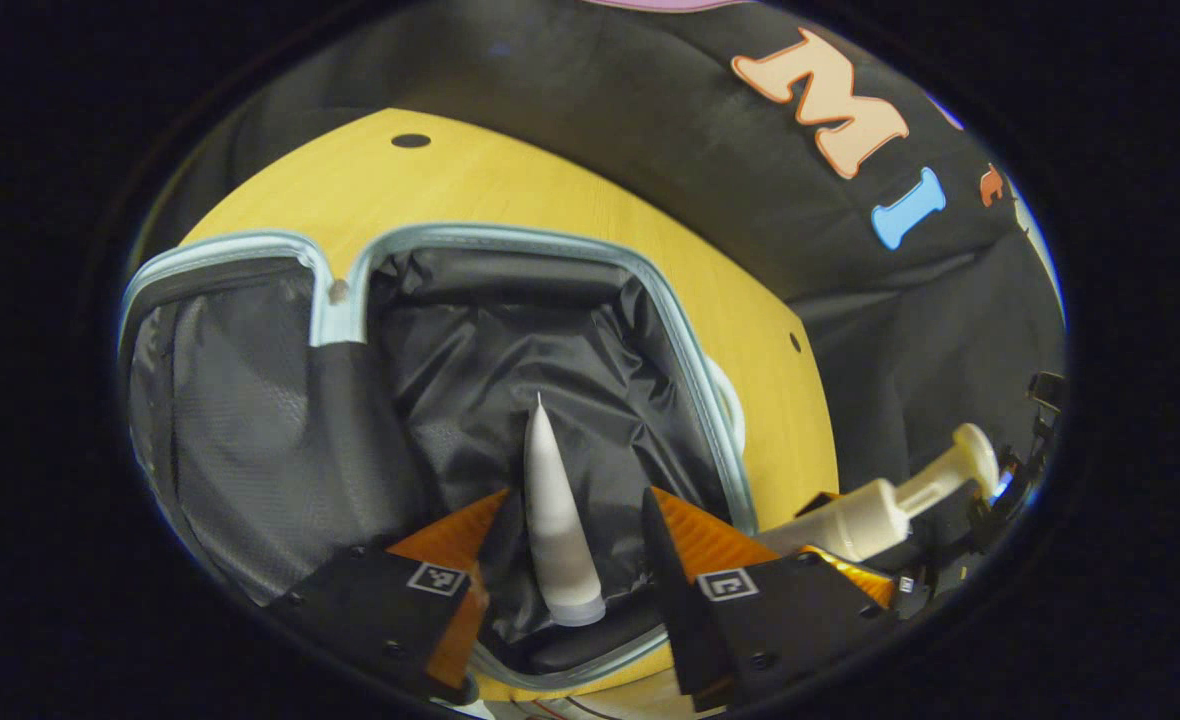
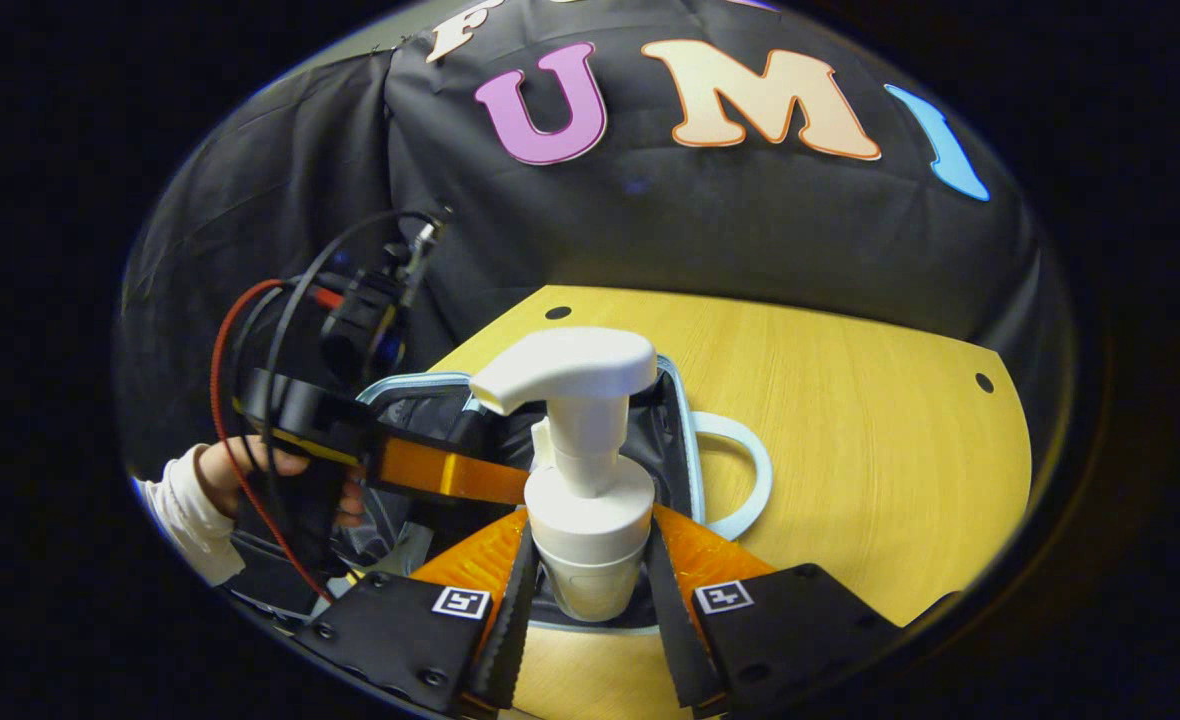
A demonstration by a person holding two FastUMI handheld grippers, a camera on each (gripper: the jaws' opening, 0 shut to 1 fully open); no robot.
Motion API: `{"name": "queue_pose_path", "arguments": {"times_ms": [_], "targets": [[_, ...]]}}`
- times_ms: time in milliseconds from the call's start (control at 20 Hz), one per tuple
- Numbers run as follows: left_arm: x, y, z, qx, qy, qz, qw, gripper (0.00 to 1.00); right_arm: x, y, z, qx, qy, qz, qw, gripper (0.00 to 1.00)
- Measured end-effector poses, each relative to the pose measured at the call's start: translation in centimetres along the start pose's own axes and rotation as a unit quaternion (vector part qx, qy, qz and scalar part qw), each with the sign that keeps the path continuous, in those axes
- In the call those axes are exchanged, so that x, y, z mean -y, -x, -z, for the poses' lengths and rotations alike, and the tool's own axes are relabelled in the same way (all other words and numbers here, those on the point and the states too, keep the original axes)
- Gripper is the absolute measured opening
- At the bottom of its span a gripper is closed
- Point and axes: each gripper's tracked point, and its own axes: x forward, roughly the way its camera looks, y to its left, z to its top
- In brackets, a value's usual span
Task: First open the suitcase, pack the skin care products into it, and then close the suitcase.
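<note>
The suitcase (image 1: 510,238) lies open on the yellow table, light-blue trim around its black lining. A white tube (image 1: 560,530) lies in its right half, cap toward me. My left gripper (image 1: 577,495) is open over it; the tube sits close to the left finger with a gap to the right one. In the right gripper view, my right gripper (image 2: 590,525) is shut on a white pump bottle (image 2: 585,470), upright over the near edge of the suitcase (image 2: 685,440). That bottle (image 1: 880,515) also shows at the right of the left gripper view.
The suitcase's left half has a grey mesh divider (image 1: 240,420). A pale carry handle (image 2: 745,470) sticks out onto the table (image 2: 850,420), which has free room to the right. A hand in a white sleeve (image 2: 185,500) holds the left gripper (image 2: 490,480).
</note>
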Motion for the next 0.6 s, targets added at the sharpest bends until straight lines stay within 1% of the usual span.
{"name": "queue_pose_path", "arguments": {"times_ms": [50,100,150,200,250,400,450,500,600], "targets": [[-0.3,1.2,-0.6,0.02,0.002,-0.004,1.0,0.75,-0.3,-0.7,0.2,-0.009,0.003,-0.003,1.0,0.59],[-0.7,2.7,-1.3,0.044,0.005,-0.007,0.999,0.83,-0.6,-1.4,0.6,-0.019,0.009,-0.005,1.0,0.59],[-1.2,4.3,-2.1,0.072,0.01,-0.011,0.997,0.86,-0.7,-2.0,1.0,-0.029,0.016,-0.005,0.999,0.58],[-1.9,6.3,-2.9,0.099,0.017,-0.014,0.995,0.83,-0.7,-2.7,1.5,-0.041,0.024,-0.003,0.999,0.58],[-2.6,8.2,-3.5,0.127,0.027,-0.021,0.991,0.88,-0.7,-3.3,2.0,-0.05,0.029,-0.001,0.998,0.58],[-5.7,14.6,-4.7,0.199,0.055,-0.038,0.978,0.88,-0.4,-4.5,3.2,-0.072,0.027,0.008,0.997,0.58],[-7.2,16.8,-5.0,0.222,0.062,-0.05,0.972,0.88,-0.3,-4.9,3.3,-0.075,0.024,0.009,0.997,0.59],[-8.7,18.9,-5.1,0.241,0.069,-0.062,0.966,0.88,-0.2,-5.1,3.4,-0.076,0.021,0.01,0.997,0.58],[-12.8,22.5,-4.5,0.269,0.087,-0.102,0.954,0.88,-0.3,-5.3,2.9,-0.068,0.01,0.008,0.998,0.6]]}}
